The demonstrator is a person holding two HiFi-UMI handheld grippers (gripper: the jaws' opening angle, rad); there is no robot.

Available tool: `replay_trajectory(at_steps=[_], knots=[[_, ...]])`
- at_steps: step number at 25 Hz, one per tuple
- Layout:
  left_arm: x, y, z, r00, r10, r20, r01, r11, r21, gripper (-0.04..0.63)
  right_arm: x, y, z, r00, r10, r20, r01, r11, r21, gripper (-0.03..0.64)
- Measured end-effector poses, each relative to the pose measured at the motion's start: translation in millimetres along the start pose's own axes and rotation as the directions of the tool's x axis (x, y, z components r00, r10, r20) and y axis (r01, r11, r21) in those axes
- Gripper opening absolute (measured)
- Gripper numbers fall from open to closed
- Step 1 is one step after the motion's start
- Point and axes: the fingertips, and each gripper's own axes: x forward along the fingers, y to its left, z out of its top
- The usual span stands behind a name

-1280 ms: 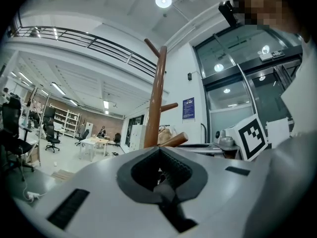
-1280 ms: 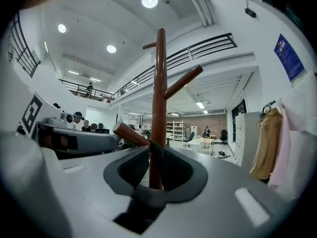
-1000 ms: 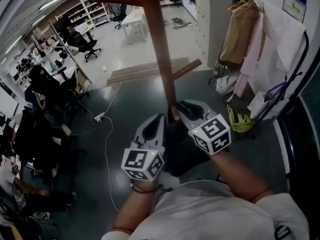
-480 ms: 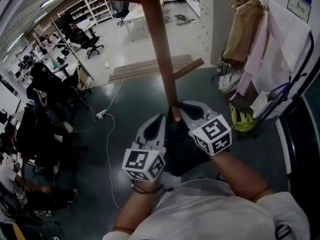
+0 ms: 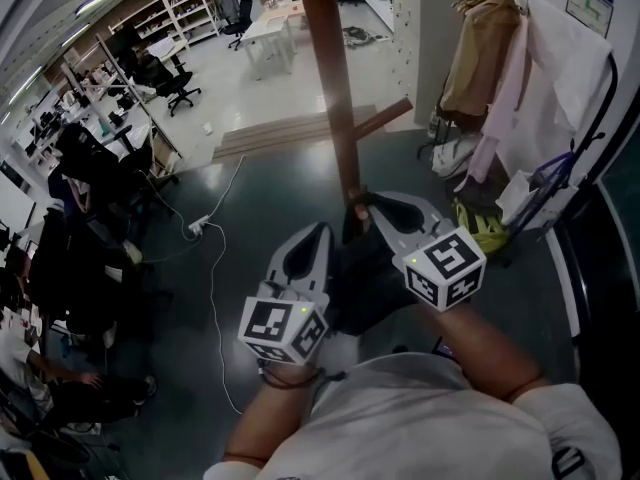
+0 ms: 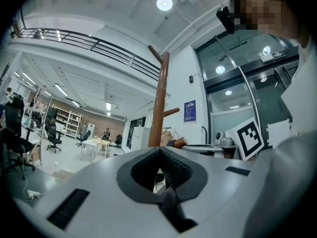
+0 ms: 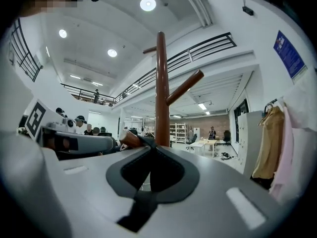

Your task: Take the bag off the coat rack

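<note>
The brown wooden coat rack (image 5: pixel 335 98) rises straight ahead of me, with its pole also in the left gripper view (image 6: pixel 159 103) and the right gripper view (image 7: pixel 161 93). A black bag (image 5: pixel 365 293) hangs low between my two grippers. Its black strap (image 7: pixel 141 142) runs over a short peg (image 7: pixel 129 138). My right gripper (image 5: pixel 365 206) sits at that peg by the pole, shut on the strap (image 7: pixel 152 148). My left gripper (image 5: pixel 318 233) points up just left of the bag, with its jaws closed (image 6: pixel 159 150) and nothing visible between them.
A rail of hanging coats (image 5: pixel 490 58) stands at the right with a yellow-green item (image 5: pixel 480 230) at its foot. A white power strip and cable (image 5: pixel 200 230) lie on the dark floor to the left. Wooden planks (image 5: pixel 290 133) lie beyond the rack. People sit at desks (image 5: pixel 90 168) far left.
My right gripper has shifted a little to the right while still holding the strap at the peg. The left gripper has hardly moved.
</note>
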Motion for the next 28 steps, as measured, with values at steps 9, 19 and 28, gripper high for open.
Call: replay_trajectory(at_steps=[9,19,28], knots=[[-67.6,-22.2,10.5,0.999,-0.046,0.014,0.046,0.999,0.01,0.006,-52.4,44.3,16.5,0.996,-0.073,0.044,0.072,0.997,0.03,0.021],[-146.6,-42.9,-0.3,0.997,-0.082,-0.004,0.082,0.997,0.003,0.006,-112.8,107.2,13.0,0.981,-0.163,0.109,0.156,0.985,0.072,0.021],[-190.7,-75.3,-5.8,0.994,-0.111,-0.007,0.111,0.994,-0.021,0.006,-171.7,152.0,5.0,0.981,-0.168,0.095,0.156,0.98,0.122,0.021]])
